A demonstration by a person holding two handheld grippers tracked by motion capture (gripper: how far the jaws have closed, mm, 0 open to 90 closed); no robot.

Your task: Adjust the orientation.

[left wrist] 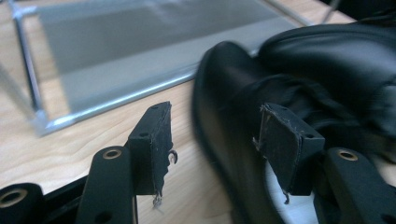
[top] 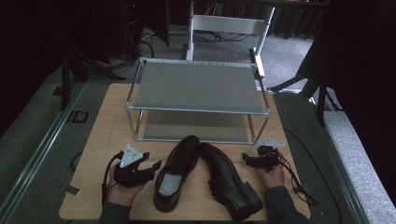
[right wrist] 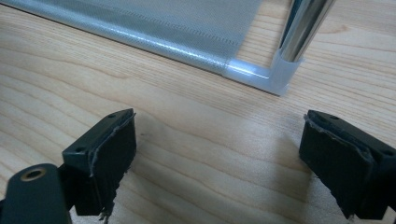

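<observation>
Straddling the side wall of the left black leather dress shoe (left wrist: pixel 243 93), left gripper (left wrist: pixel 212 140) stands half open, empty; right gripper (right wrist: pixel 219 158) gapes wide over bare wooden table (right wrist: pixel 196 135). Advice: seat pads deeper, clamp squarely, then lift toward grey two-tier metal rack (top: pixel 196 86).

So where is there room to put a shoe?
Both shelves of the shoe rack are bare, and so is the table left of the rack. It's crowded in front, where two black shoes lie between the left gripper and right gripper.
</observation>
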